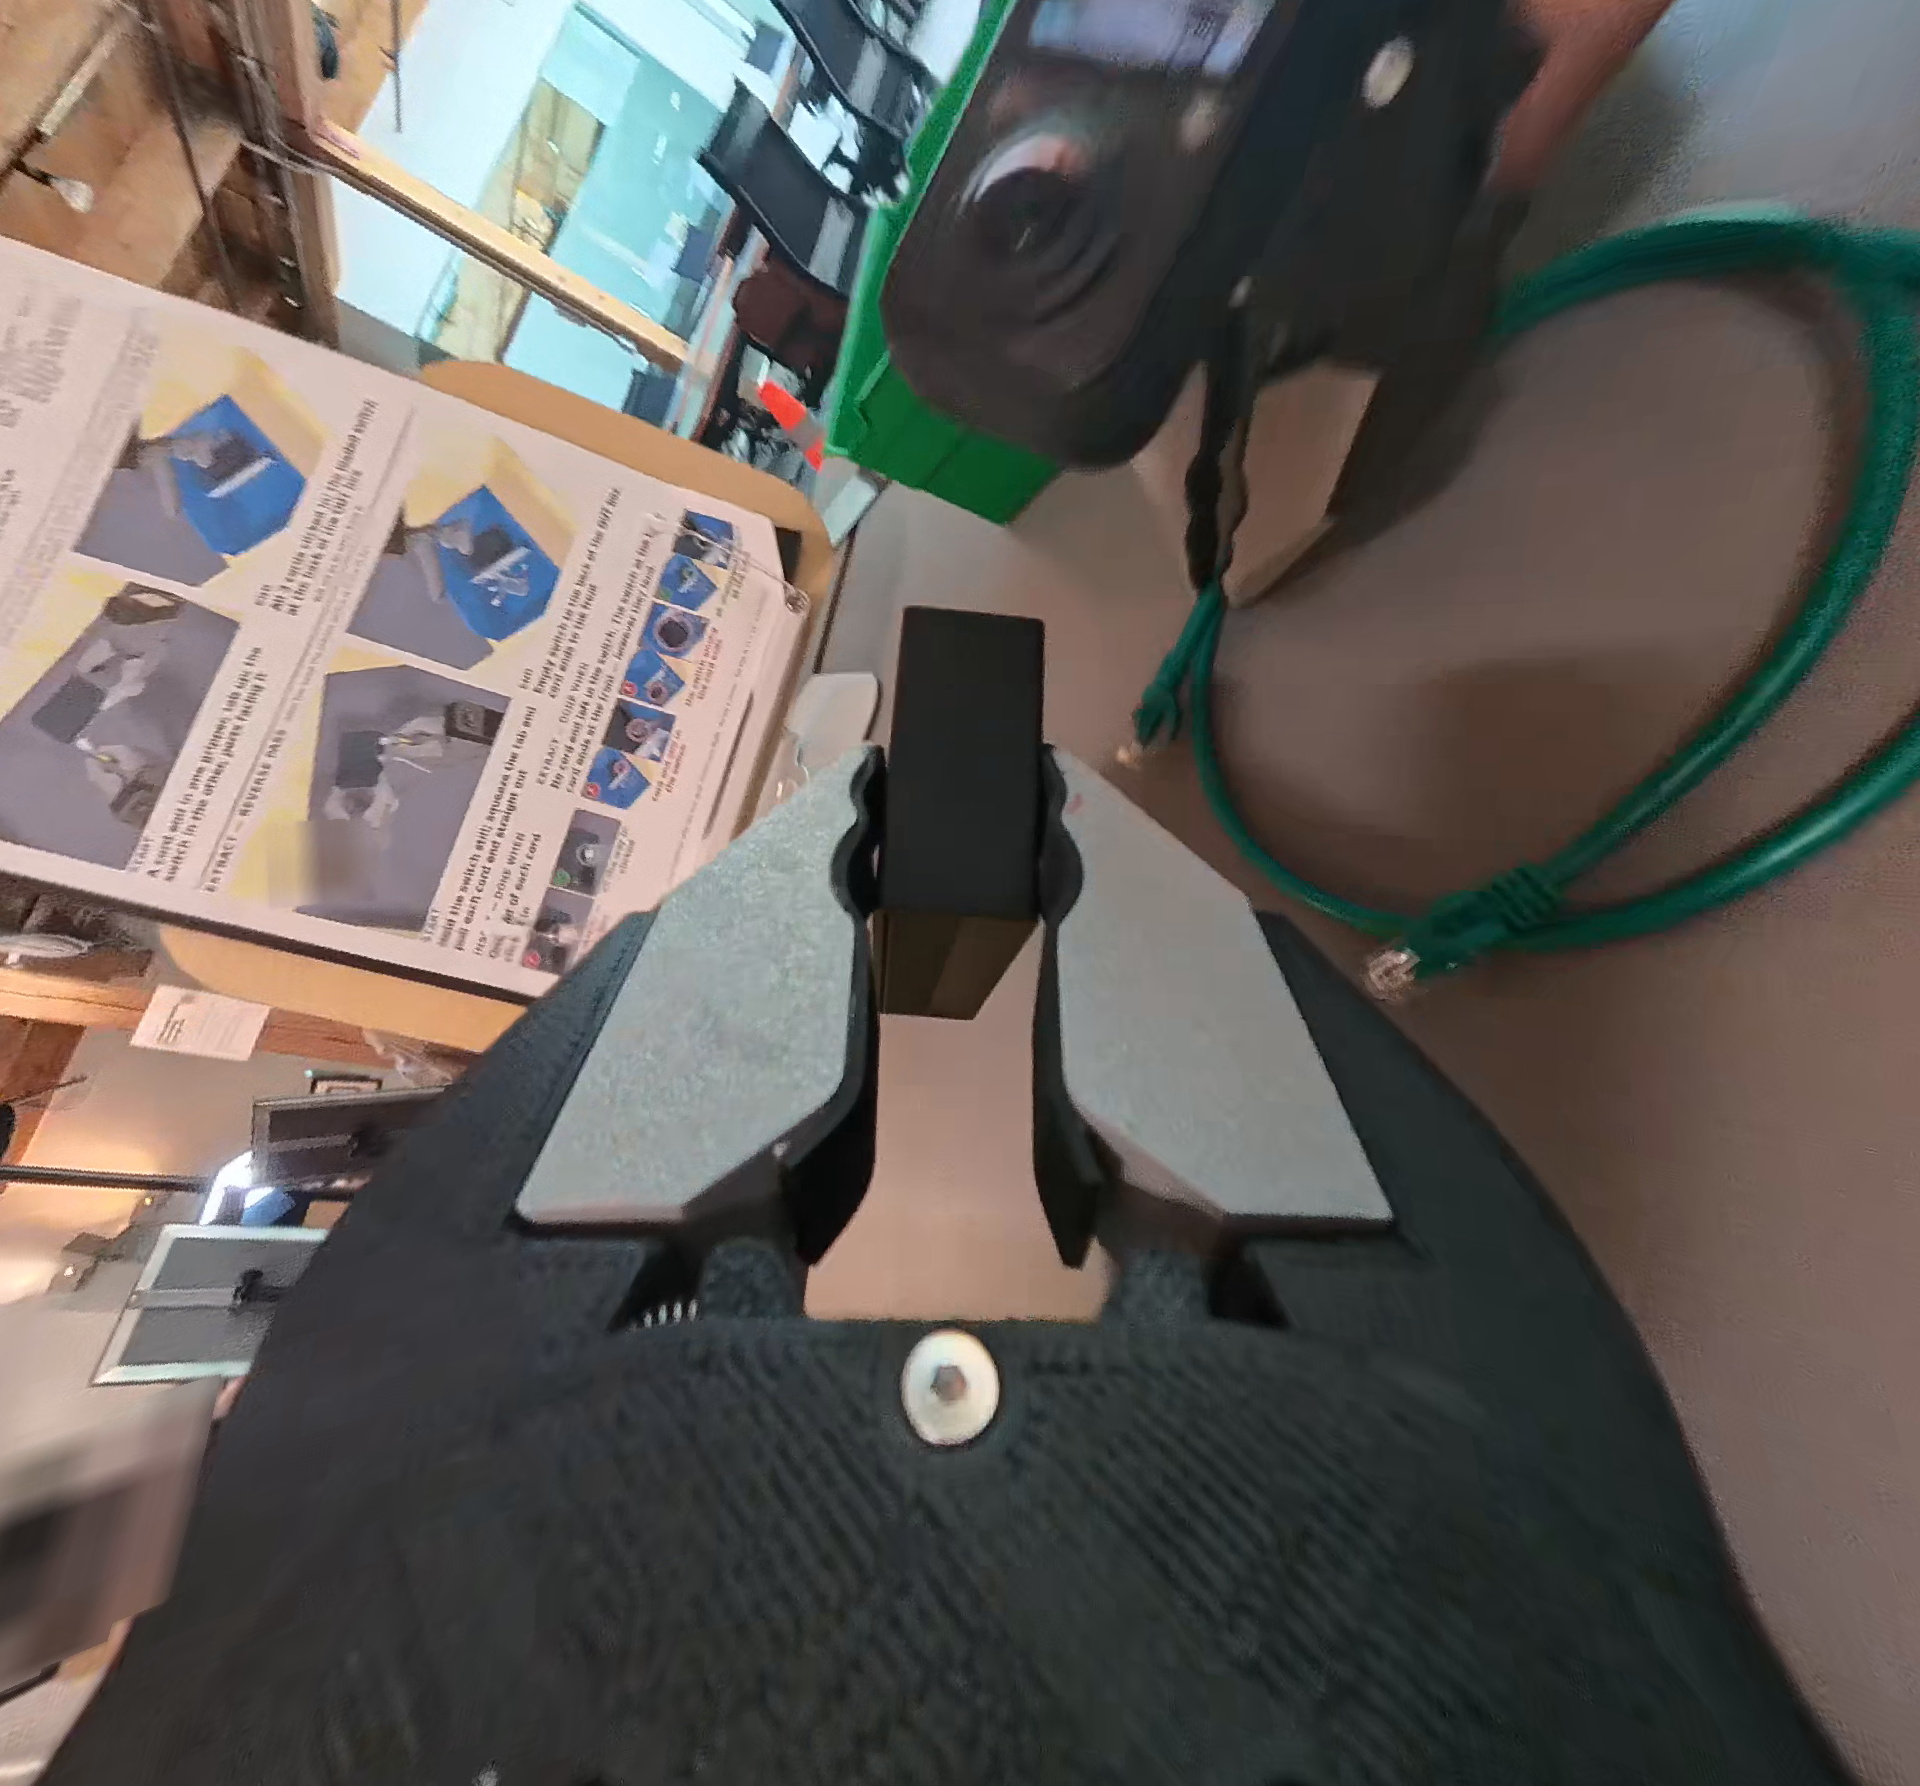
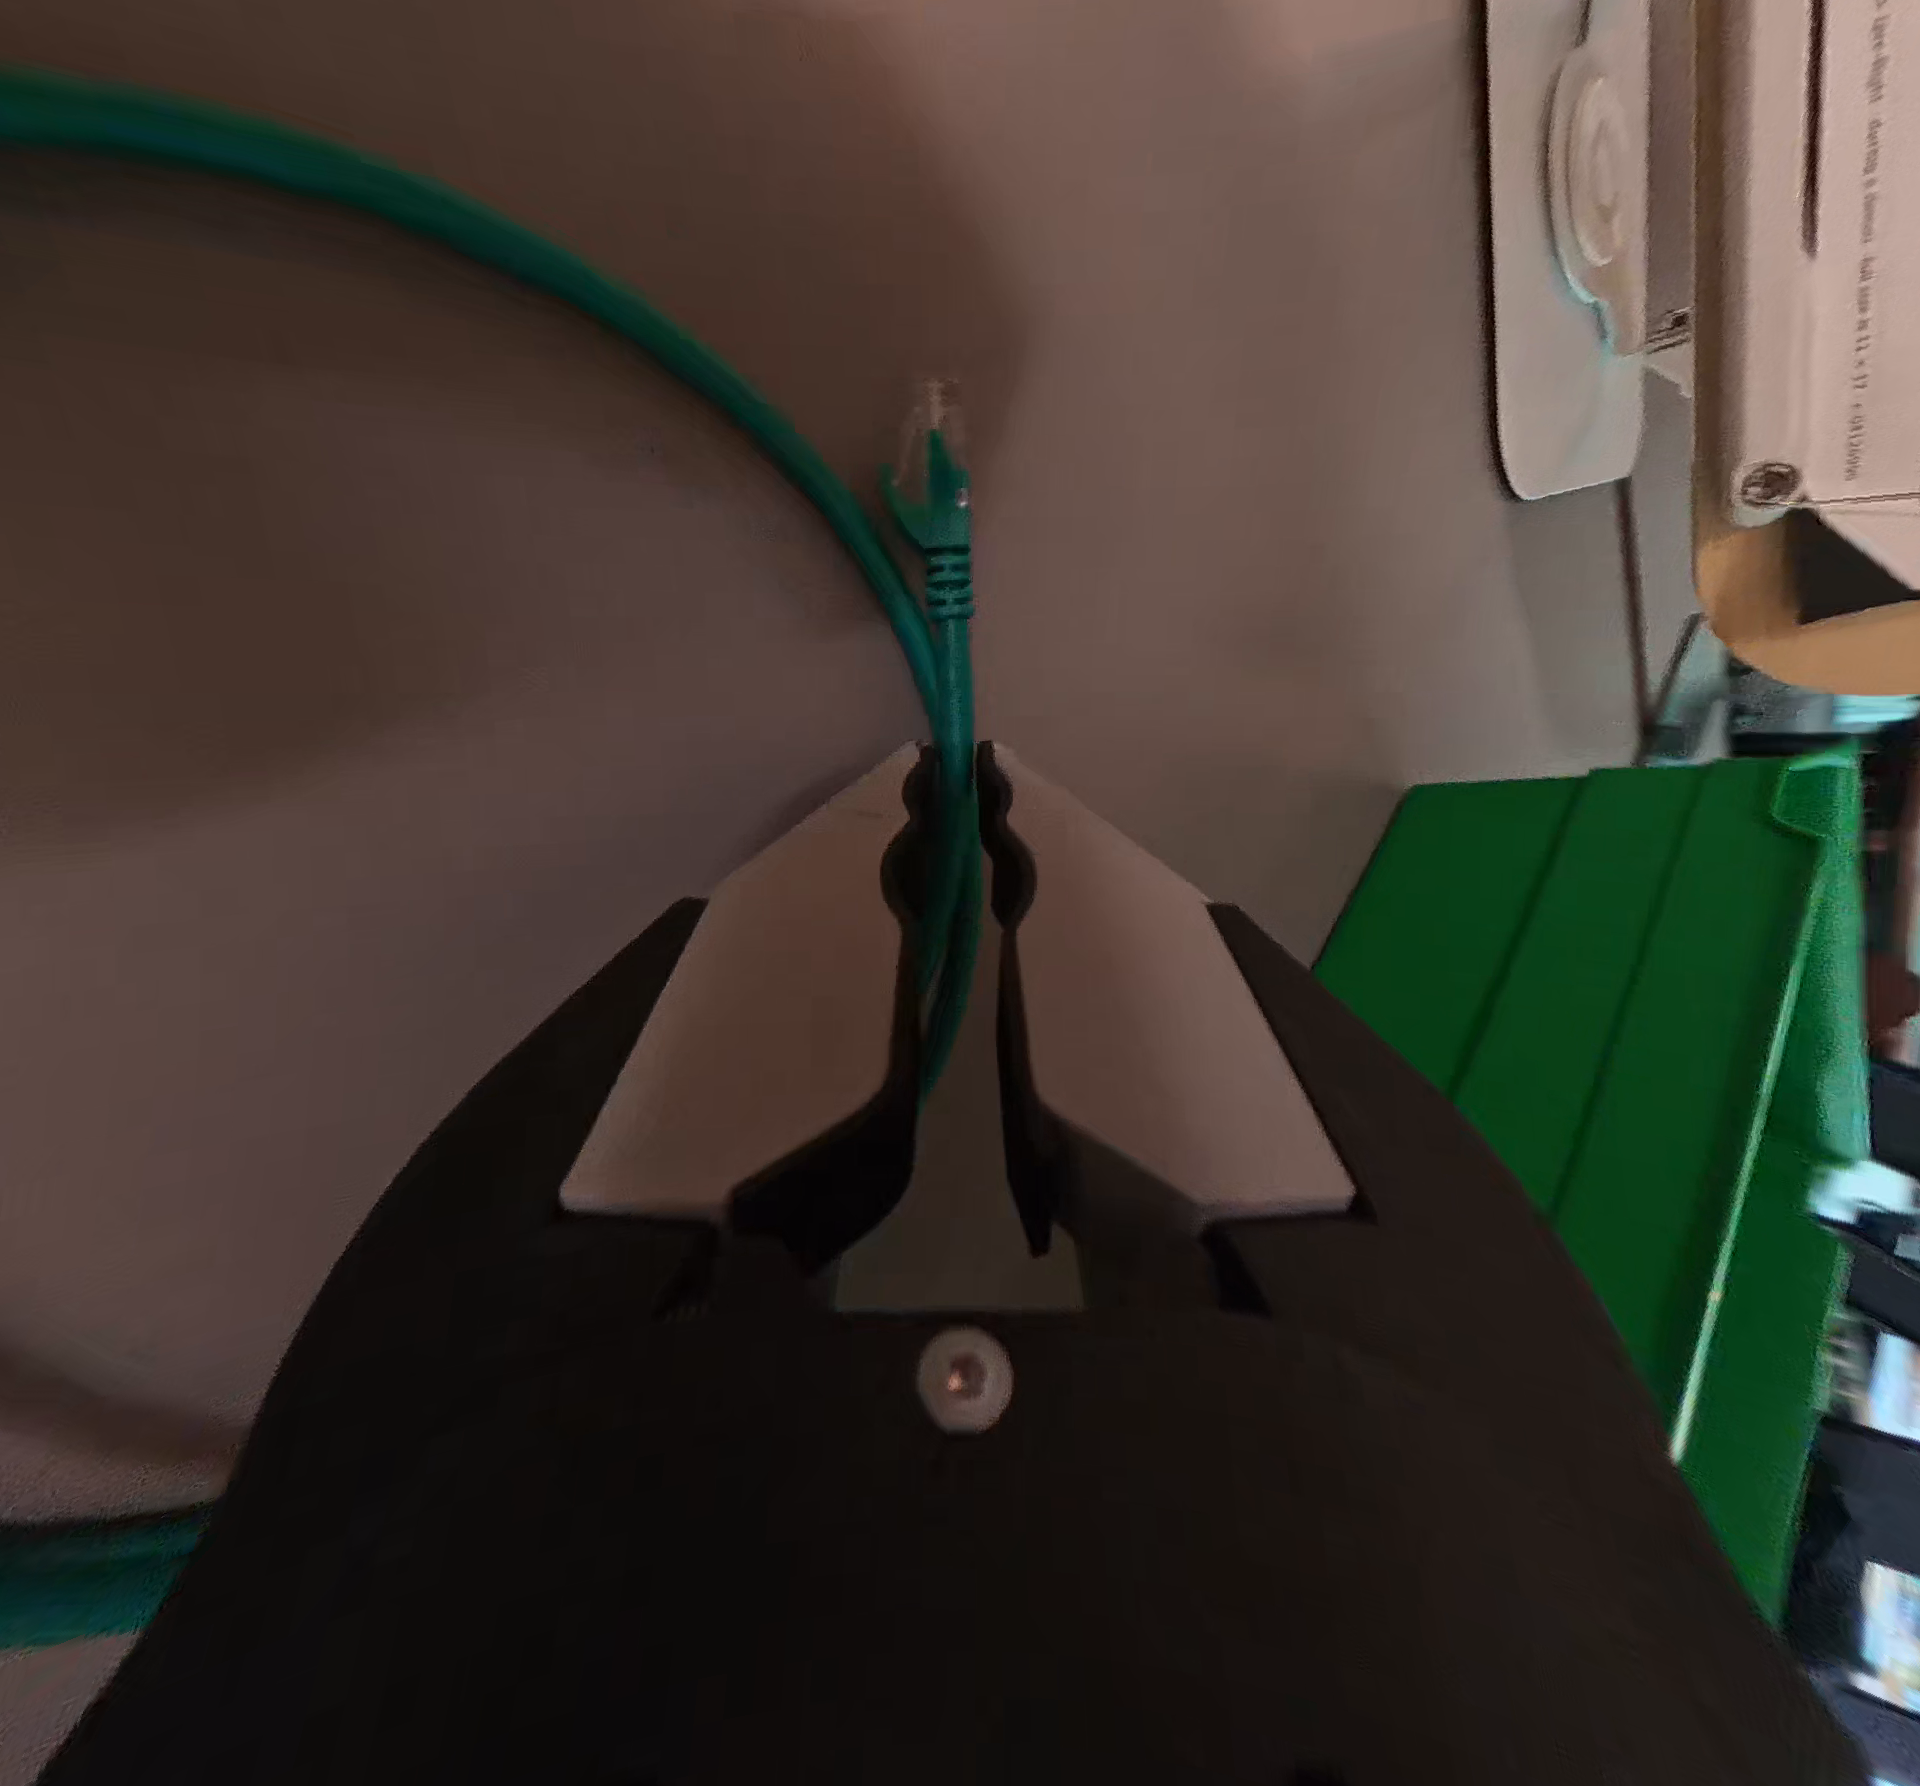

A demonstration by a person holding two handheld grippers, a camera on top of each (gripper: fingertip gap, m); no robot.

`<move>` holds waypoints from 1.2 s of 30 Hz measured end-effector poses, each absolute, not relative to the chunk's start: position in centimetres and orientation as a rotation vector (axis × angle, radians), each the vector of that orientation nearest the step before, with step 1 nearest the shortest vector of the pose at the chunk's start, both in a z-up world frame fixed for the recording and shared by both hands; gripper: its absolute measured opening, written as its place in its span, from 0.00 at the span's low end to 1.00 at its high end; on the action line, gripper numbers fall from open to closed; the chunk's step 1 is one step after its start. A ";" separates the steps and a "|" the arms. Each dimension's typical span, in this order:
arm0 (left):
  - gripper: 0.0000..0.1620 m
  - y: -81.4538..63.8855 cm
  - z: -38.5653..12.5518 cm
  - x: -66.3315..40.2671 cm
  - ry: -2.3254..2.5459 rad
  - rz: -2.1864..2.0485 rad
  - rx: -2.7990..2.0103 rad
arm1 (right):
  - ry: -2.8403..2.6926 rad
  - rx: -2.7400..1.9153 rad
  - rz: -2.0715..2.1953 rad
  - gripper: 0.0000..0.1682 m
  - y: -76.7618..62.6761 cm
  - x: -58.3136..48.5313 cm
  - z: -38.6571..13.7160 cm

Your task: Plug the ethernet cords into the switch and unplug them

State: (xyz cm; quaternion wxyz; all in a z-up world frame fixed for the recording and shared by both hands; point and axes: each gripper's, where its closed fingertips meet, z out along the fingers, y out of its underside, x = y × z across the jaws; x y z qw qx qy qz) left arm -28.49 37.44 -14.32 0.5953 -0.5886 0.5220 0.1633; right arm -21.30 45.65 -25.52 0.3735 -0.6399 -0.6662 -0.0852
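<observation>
Left wrist view: over the grey desk [image 1: 1558, 1217] the left gripper [image 1: 958, 837] has its fingers closed on the black switch [image 1: 961, 770], long axis running forward. The right gripper [image 2: 951, 760] – fingers nearly shut – pinches the green ethernet cords [image 2: 951, 697] just behind a clear plug [image 2: 930, 427] pointing straight ahead; ports aren't visible, so alignment can't be judged.

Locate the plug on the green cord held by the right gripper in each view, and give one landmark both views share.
Left wrist view: the plug hangs right of centre, below the right gripper.
Right wrist view: the plug sits at centre, just beyond the fingers, pointing away.
Shared landmark: the green bin.
</observation>
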 end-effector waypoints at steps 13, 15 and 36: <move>0.16 29.6 -7.6 -23.0 1.246 -0.007 -1.057 | -1.671 -1.052 0.563 0.37 33.0 -25.2 -11.5; 0.16 28.2 -7.4 -21.5 1.285 -0.075 -1.031 | -1.682 -0.957 0.502 0.24 31.8 -25.4 -10.8; 0.17 32.1 -10.6 -22.4 1.350 0.455 -1.166 | -1.759 -0.760 0.084 0.16 33.4 -23.9 -11.6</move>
